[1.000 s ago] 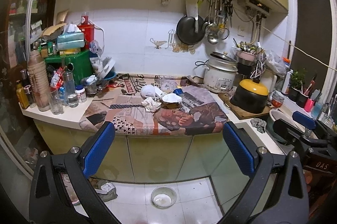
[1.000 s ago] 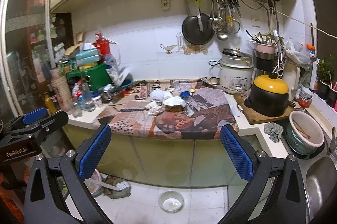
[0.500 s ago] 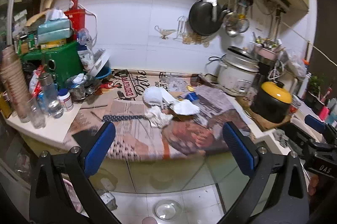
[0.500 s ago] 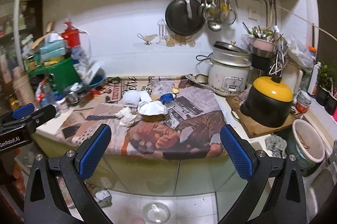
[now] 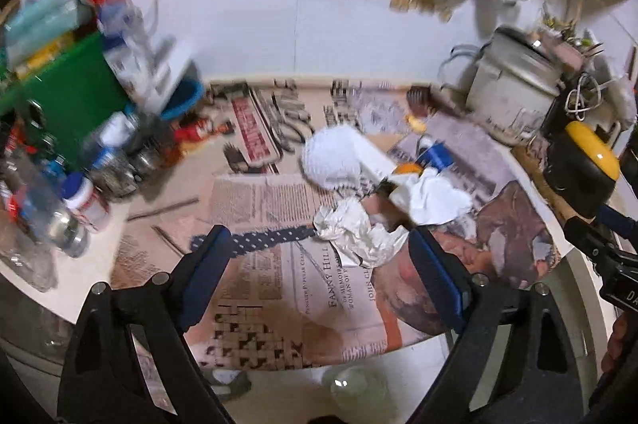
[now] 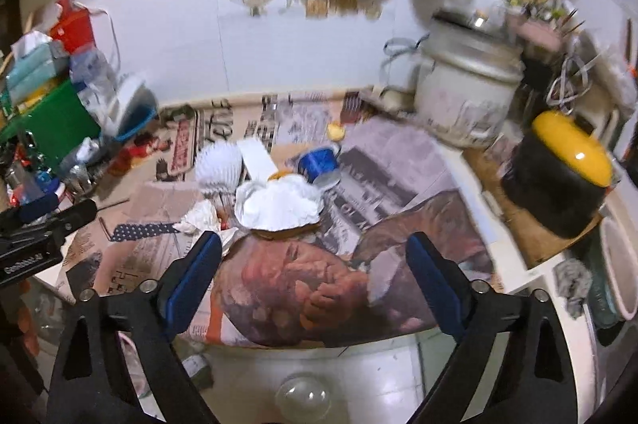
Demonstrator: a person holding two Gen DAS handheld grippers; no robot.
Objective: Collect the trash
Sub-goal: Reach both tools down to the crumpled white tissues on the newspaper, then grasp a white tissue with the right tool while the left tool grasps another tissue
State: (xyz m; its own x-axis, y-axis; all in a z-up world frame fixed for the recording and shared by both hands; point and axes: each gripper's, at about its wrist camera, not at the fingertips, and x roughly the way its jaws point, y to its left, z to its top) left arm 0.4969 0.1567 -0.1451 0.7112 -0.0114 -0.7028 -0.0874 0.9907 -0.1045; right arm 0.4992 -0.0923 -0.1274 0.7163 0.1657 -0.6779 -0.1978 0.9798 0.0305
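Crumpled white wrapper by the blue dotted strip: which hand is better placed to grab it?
Left. The crumpled white wrapper lies just ahead between the left gripper jaws, now closing; for the right gripper it sits off beside the left finger.

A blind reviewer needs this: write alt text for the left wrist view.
The left gripper, its blue-padded fingers closing with nothing between them, points down at a crumpled white wrapper on a newspaper-covered counter. More white paper trash lies just beyond, with jars at left and a rice cooker at right.
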